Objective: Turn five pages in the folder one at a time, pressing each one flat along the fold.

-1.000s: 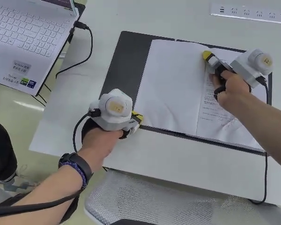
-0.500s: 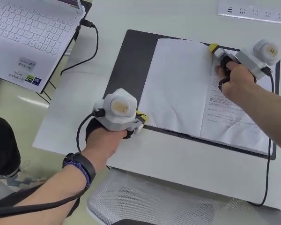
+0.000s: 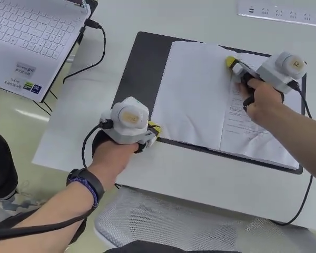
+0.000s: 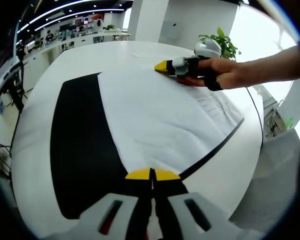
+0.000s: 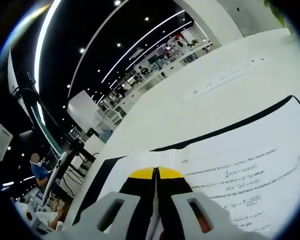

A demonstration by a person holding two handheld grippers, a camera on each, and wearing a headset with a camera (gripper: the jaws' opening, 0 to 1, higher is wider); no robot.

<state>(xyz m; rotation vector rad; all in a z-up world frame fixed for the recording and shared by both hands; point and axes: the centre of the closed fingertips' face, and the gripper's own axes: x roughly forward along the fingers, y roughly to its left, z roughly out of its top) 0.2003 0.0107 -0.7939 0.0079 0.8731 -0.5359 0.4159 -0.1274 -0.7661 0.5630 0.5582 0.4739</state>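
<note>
A big open office with rows of ceiling lights lies behind a white table [image 3: 200,179]. A mesh chair [image 3: 163,221] stands at the near edge of the table. On the far left of the table is a white laptop [image 3: 26,31], and a black cable [image 3: 97,58] runs from its side across the table.

The folder [image 3: 139,74], black, lies open and flat in the middle of the table, a little turned. A blank page [image 3: 195,89] covers its middle part and leaves the black left cover bare. A printed page [image 3: 253,134] lies to the right of the fold. A power strip [image 3: 282,13] lies at the far edge, well apart from the folder.

The right gripper [image 3: 230,62] is at the top end of the fold, where the two pages meet. In the right gripper view its yellow tips [image 5: 155,172] are closed together and rest on the paper by the first printed lines. The left gripper view shows it also [image 4: 161,65], low on the page.

The left gripper [image 3: 154,129] is at the near left corner of the blank page. Its jaws [image 4: 152,174] are also pressed together. I cannot tell if paper is between them.

The left wrist has a dark band [image 3: 87,182].
</note>
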